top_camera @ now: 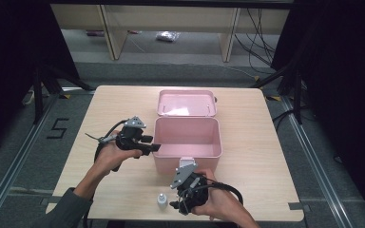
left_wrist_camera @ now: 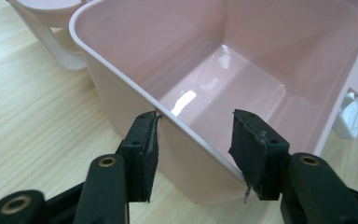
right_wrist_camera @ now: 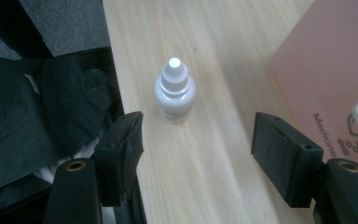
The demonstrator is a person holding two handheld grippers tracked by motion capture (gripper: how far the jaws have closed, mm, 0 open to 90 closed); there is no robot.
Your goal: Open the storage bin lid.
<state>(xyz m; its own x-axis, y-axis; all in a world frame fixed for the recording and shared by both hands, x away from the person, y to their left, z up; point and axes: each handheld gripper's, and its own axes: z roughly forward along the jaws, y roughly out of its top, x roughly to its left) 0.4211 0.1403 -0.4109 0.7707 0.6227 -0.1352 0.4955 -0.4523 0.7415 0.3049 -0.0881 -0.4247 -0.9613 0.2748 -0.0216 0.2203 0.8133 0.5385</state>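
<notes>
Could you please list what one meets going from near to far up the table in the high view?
Small white dropper bottle near the front edge → open pink box → its pink lid lying behind it → the table's far edge.

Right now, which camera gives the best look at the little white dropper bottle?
The right gripper view: the dropper bottle stands upright on the table, ahead of the open jaws. The high view shows it small near the table's front edge, beside the right gripper.
</notes>
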